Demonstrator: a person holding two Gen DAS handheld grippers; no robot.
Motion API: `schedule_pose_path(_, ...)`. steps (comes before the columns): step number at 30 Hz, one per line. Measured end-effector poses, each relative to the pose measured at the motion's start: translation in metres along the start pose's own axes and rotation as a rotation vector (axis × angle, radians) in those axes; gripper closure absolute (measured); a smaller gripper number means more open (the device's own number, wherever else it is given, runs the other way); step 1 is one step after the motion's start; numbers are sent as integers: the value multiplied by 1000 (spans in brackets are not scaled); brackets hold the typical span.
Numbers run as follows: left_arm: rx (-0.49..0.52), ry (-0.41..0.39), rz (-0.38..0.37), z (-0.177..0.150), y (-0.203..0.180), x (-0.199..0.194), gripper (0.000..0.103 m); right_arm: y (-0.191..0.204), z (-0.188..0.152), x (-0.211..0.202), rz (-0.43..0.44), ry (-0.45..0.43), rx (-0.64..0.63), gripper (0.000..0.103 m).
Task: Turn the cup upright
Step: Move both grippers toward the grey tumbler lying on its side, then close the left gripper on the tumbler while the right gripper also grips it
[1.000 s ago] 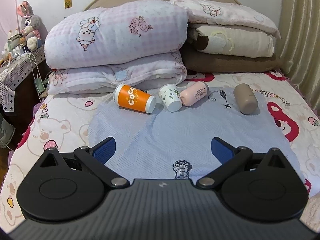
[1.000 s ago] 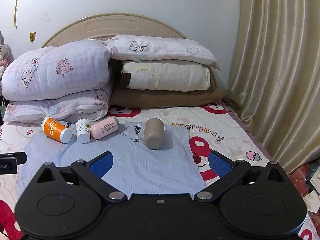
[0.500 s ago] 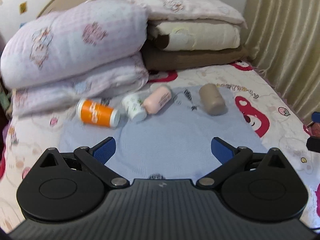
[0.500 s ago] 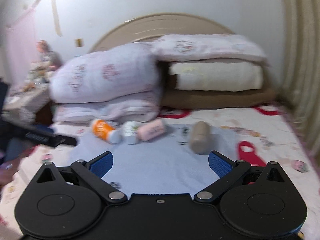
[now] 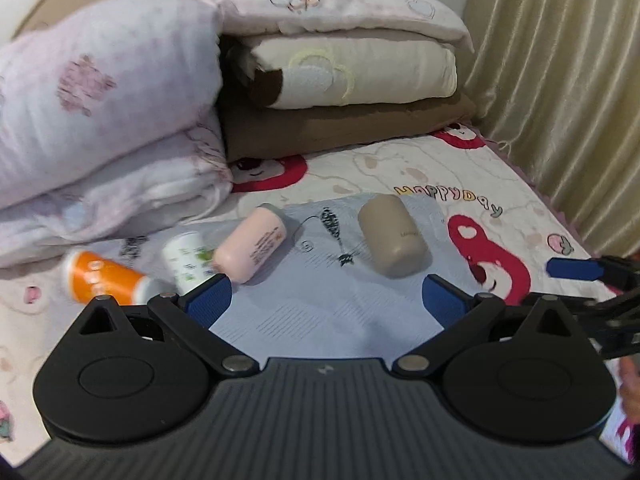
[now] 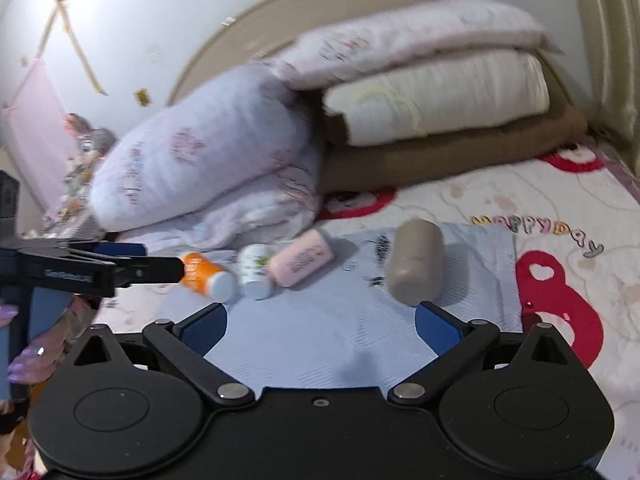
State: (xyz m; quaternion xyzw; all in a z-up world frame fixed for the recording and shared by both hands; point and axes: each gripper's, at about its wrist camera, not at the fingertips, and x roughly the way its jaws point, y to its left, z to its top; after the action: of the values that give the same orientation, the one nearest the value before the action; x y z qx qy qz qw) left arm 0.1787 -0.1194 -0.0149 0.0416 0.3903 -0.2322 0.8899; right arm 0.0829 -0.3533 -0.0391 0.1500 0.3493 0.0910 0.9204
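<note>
Orange cup (image 5: 105, 282) on its side, lettering probably "CoCo".

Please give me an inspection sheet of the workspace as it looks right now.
Surface: bed with a cartoon-print sheet; a pale blue cloth is spread on it.
Job's things: four cups lying on their sides on or beside the cloth: orange cup, white cup, pink cup, and, apart from them, the tan cup. None upright.
Clutter: nothing seen beyond the cups.
Grippers: left gripper open, empty, short of the cups; right gripper open, empty, its right finger near the tan cup.
Cables: nothing seen.
Surroundings: folded quilts and stacked pillows at the headboard; curtain alongside; a blurred plush toy further off.
</note>
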Motion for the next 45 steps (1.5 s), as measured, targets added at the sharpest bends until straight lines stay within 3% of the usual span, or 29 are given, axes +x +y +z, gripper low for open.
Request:
schedule_pose_path(4,-57,21,-56,3,7,54,1,-26,5,49,-21,30,51,2)
schedule_pose_path(8,-68,73,-210,9,15,103,2,-41,4,87,-2,13,50,5)
schedule_pose_path(11,-78,69,-264,11,16,130,3,-46,5,109,-12,13,29,5)
schedule_pose_path(18,-96,102,-301,9,1,192,3,-49,3,152,-74,-42,-23,6)
schedule_pose_path(24,-105,86,-321,5,-5,213,3,-43,-1,174,-167,-75,-102,6)
schedule_pose_path(29,-113,133,-326,2,-5,224,4,-36,-10,196,-246,-97,-278,6)
schedule_pose_path(32,-148,135,-355,0,0,230,5,-47,-12,193,-208,-152,-203,7)
schedule_pose_path(36,-302,159,-508,3,15,240,5,-56,-10,193,-153,-166,-148,7)
schedule_pose_path(42,-344,176,-452,7,15,261,5,-65,-10,201,-91,-140,-57,7)
schedule_pose_path(45,-346,177,-496,6,16,268,12,-65,-12,206,-102,-106,-68,8)
